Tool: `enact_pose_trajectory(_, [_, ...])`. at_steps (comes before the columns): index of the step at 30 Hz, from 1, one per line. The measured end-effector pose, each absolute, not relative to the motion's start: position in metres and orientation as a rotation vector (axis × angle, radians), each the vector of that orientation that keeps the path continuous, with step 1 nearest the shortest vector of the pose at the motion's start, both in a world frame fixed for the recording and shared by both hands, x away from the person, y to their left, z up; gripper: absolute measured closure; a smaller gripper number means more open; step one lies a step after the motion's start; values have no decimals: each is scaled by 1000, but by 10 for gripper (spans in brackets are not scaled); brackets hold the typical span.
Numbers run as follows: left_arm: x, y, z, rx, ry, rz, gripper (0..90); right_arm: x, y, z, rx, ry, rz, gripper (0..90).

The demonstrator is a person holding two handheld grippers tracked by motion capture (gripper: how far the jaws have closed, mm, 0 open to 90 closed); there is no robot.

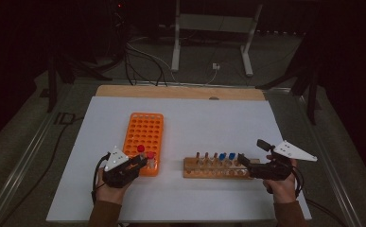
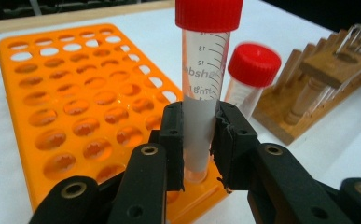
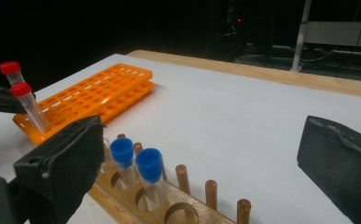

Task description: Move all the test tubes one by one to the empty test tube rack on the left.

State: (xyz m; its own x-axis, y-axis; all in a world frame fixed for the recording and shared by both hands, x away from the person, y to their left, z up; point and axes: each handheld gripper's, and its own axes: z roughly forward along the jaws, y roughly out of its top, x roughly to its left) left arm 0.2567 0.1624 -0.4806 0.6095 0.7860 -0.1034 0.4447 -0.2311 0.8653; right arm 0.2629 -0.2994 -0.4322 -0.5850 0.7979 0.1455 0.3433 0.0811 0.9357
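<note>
So the red-capped tube (image 2: 201, 88) is upright in my left gripper (image 2: 199, 144), jaws clenched on its clear plastic wall, foot sitting in a near-corner hole of the orange rack (image 2: 75, 107). Long axis is vertical, so I reckon any move goes straight along it. A second red-capped tube (image 2: 250, 79) stands just beside. My right gripper (image 1: 247, 163) has jaws released by the wooden rack (image 1: 216, 171) on the white worktop (image 1: 218, 118).

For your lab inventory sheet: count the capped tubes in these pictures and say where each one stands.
4. Two red-capped tubes in the orange rack's near corner: one clamped by the left gripper, one beside it. Two blue-capped tubes side by side in the wooden rack. Others may be hidden.
</note>
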Motion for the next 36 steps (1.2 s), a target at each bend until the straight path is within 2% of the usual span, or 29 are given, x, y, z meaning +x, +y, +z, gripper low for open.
enact_pose_trajectory(20, [259, 157, -491, 1976, 994, 428, 742, 262, -293, -436, 1086, 1999, 1506, 12])
enact_pose_trajectory(24, [257, 161, -490, 1943, 1008, 419, 620, 262, -292, -437, 1080, 2012, 1496, 13])
enact_pose_trajectory(27, [255, 165, -486, 1881, 1018, 406, 502, 262, -291, -438, 1074, 2026, 1495, 58])
enact_pose_trajectory(36, [247, 178, -472, 1743, 991, 415, 316, 264, -288, -445, 1074, 2070, 1493, 129])
